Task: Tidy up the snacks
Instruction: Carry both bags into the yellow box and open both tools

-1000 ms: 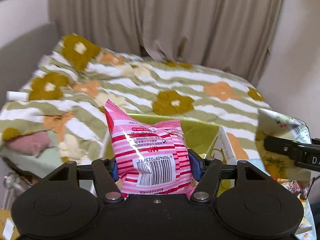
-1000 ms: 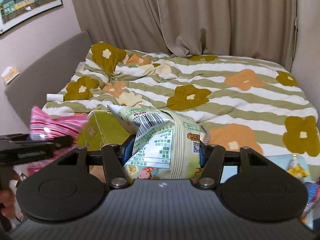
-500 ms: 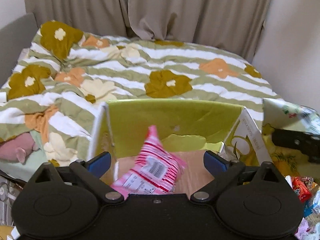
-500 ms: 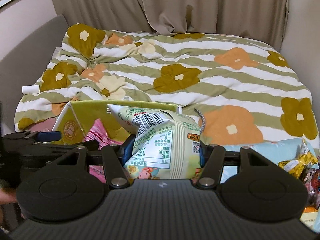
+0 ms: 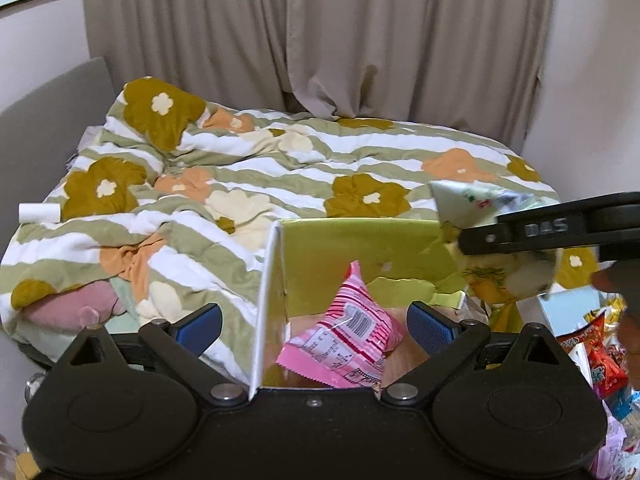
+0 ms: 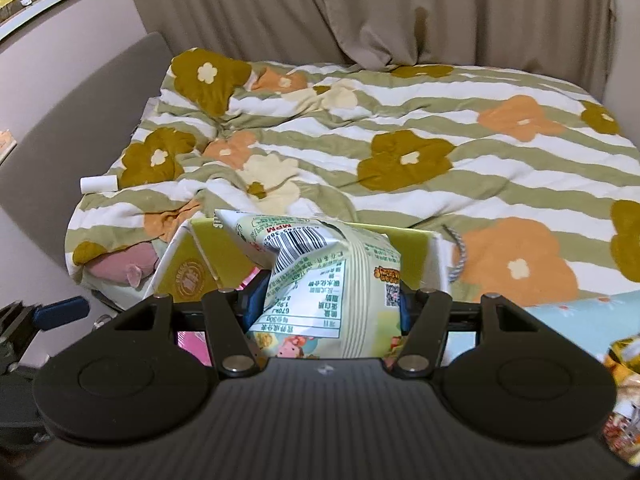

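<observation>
Pink snack bag (image 5: 344, 340) in box (image 5: 352, 248); L fingers (image 5: 430, 326) wide apart, R fingers (image 6: 252, 300) clamp green bag (image 6: 328, 280).

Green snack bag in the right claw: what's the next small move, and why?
Probably ease the right claw forward and down over the box, then open it. It is shut on the green snack bag, which sits near the box's rim. The left claw is open, and the pink snack bag lies inside the box, with floor showing beside it.

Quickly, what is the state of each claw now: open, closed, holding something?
Left claw: open, holding nothing; the pink snack bag lies in the green box.
Right claw: closed on the pale green snack bag.
</observation>
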The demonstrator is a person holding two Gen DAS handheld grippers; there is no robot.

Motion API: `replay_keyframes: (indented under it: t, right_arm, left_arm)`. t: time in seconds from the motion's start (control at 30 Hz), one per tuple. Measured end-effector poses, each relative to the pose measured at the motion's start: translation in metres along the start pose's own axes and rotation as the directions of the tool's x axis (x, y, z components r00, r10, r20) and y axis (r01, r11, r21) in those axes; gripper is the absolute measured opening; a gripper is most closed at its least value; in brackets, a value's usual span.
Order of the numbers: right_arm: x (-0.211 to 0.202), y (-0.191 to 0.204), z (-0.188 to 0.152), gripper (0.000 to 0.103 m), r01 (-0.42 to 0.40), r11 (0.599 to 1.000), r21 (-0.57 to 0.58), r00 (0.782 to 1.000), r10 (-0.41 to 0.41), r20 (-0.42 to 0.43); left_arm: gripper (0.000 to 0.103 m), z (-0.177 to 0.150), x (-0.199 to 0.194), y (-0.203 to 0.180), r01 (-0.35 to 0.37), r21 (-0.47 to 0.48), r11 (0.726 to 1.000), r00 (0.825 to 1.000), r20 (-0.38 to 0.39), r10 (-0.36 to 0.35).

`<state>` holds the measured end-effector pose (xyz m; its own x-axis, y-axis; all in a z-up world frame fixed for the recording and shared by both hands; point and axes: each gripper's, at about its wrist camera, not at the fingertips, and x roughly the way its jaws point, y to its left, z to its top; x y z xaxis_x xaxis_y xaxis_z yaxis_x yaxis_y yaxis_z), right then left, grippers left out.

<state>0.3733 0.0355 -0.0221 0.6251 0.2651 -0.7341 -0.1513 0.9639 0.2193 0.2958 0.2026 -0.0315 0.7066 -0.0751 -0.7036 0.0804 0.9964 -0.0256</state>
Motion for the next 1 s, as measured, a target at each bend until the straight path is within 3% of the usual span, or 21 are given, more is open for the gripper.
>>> replay_keyframes:
  t: [0.1,0.13,0.17,0.3,0.4,0.57,1.0]
  right_arm:
    - [0.021,0.002,0.001,0.08,0.0,1.0,0.002,1.0,0.0,-0.026]
    - [0.028,0.002,0.0,0.086,0.011,1.0,0.002,0.999,-0.011,-0.035]
    - [0.034,0.002,-0.001,0.103,0.02,1.0,-0.001,0.999,-0.02,-0.039]
    - [0.041,-0.003,-0.01,0.103,0.026,1.0,-0.015,0.999,-0.026,-0.03]
    - [0.033,-0.008,-0.019,0.103,0.025,1.0,0.008,0.999,-0.025,0.029]
    - [0.015,-0.011,-0.017,0.103,0.029,0.999,-0.016,0.999,-0.028,0.043]
    - [-0.076,-0.014,-0.018,0.103,0.05,0.999,-0.012,0.992,-0.049,0.115]
  left_arm:
    - [0.101,-0.001,0.0,0.002,-0.008,-0.013,1.0,1.0,-0.003,0.008]
    - [0.101,-0.001,0.001,0.002,-0.013,-0.014,1.0,1.0,-0.005,0.013]
    - [0.101,-0.002,0.001,0.002,-0.019,-0.014,1.0,1.0,-0.008,0.019]
    - [0.101,-0.009,0.003,0.002,-0.031,-0.013,0.999,0.999,-0.02,0.03]
    - [0.101,-0.012,0.001,0.0,-0.038,-0.009,0.999,0.999,-0.021,0.038]
    - [0.101,-0.011,-0.008,-0.002,-0.043,-0.005,0.999,0.999,-0.004,0.043]
    - [0.1,-0.003,-0.058,-0.012,-0.031,0.034,0.999,0.997,0.078,0.028]
